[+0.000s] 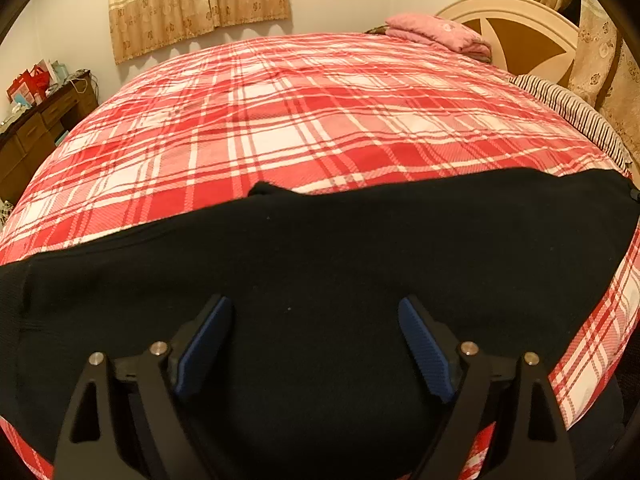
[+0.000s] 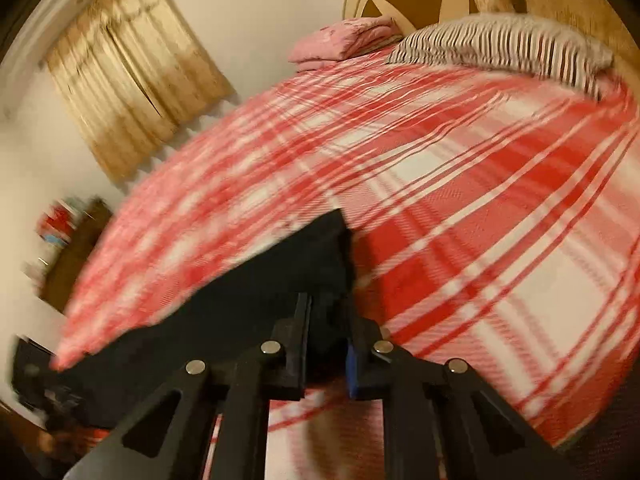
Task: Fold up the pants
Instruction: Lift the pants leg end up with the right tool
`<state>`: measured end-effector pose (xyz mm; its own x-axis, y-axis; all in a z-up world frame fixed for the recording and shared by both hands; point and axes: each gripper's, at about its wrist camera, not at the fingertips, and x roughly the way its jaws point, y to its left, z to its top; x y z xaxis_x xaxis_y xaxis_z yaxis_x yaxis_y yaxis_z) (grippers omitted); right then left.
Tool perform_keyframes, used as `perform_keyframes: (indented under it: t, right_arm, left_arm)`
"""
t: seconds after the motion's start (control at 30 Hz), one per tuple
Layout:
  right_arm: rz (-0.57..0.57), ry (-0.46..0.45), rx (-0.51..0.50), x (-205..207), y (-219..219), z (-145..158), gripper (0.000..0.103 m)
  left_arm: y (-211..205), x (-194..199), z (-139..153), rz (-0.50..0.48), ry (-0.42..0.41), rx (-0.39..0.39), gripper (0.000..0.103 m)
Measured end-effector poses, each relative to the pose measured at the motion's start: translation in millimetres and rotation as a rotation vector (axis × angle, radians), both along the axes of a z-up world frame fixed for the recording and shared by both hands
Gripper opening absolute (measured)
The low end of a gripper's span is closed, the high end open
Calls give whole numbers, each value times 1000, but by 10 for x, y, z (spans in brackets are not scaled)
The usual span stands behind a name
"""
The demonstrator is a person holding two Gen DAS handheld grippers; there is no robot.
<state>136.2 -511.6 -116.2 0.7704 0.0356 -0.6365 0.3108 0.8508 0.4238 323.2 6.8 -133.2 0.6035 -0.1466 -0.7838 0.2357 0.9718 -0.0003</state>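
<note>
Black pants (image 1: pixel 320 248) lie spread across the near part of a red and white plaid bed (image 1: pixel 280 120). My left gripper (image 1: pixel 316 312) is open, its blue-padded fingers (image 1: pixel 204 344) wide apart just above the pants' middle, holding nothing. In the right wrist view my right gripper (image 2: pixel 328 312) is shut on one end of the pants (image 2: pixel 312 256), which is lifted off the plaid bed (image 2: pixel 480 220). That view is blurred by motion.
A folded pink blanket (image 1: pixel 440 32) and a striped pillow (image 1: pixel 568 108) lie by the round headboard (image 1: pixel 516 28). A brown dresser (image 1: pixel 36 128) with clutter stands at the left. Curtains (image 1: pixel 196 0) hang on the far wall.
</note>
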Motion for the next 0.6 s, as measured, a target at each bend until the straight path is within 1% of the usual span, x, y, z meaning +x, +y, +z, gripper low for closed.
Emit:
perform_keyframes:
  t: [0.07,0.13,0.23,0.33,0.43,0.6]
  right_arm:
    - [-5,-10,-43,2,80,72,13]
    - [17,-44,-76,2,215,197,13]
    - [96,-93,-176,87,615,480,13]
    - [187,-127,-230,225,1018,684,13]
    - [272,-140,-250,389,1370,790,13]
    - [385,-133,-262,615,1910,783,13]
  left_arm:
    - [13,-15,8,-1,2,-9,89]
    - [26,-38,19,-7,4,-18,88]
    - [61,-67,31,-11,4,-42,88]
    - [102,-95,45,-5,4,-76,88]
    - [138,-134,63,-8,4,-110,89]
    - [212,-204,74,-14,1,-139,88]
